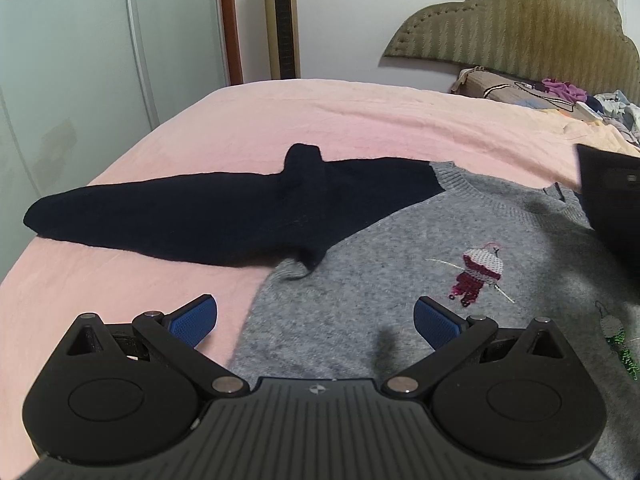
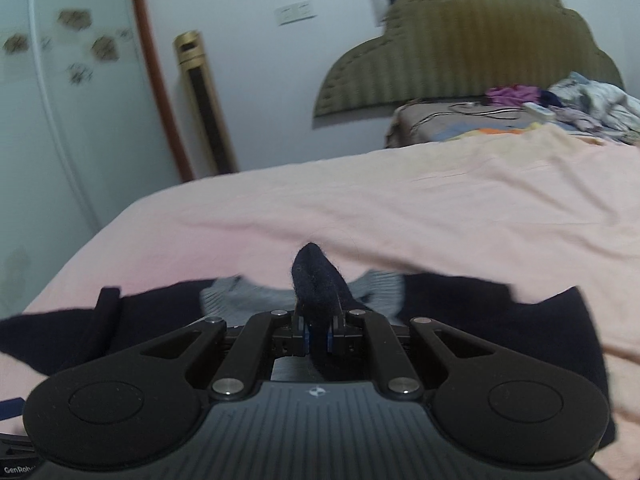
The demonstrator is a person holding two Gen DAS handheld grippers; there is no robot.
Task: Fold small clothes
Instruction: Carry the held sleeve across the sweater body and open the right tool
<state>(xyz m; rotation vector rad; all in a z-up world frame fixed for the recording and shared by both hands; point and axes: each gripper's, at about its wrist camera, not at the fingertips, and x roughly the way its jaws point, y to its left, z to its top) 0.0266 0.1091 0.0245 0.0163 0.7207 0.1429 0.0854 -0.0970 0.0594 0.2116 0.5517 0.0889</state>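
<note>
A grey knit sweater (image 1: 360,300) with sequin embroidery lies flat on the pink bed sheet (image 1: 280,120). Its dark navy sleeve (image 1: 200,216) stretches out to the left across the bed. My left gripper (image 1: 316,320) hovers open over the sweater's lower left edge, blue pads (image 1: 192,320) wide apart and nothing between them. The right gripper's black body (image 1: 612,200) shows at the right edge, over the sweater's shoulder. In the right wrist view, my right gripper (image 2: 318,336) is shut on a tuft of navy sleeve fabric (image 2: 316,276), above the grey collar (image 2: 240,296).
An olive padded headboard (image 1: 520,32) stands at the back right, with a pillow (image 1: 492,84) and a pile of loose clothes (image 2: 592,100) below it. A gold tower fan (image 1: 282,20) and pale wardrobe doors (image 1: 80,60) line the far wall beyond the bed's edge.
</note>
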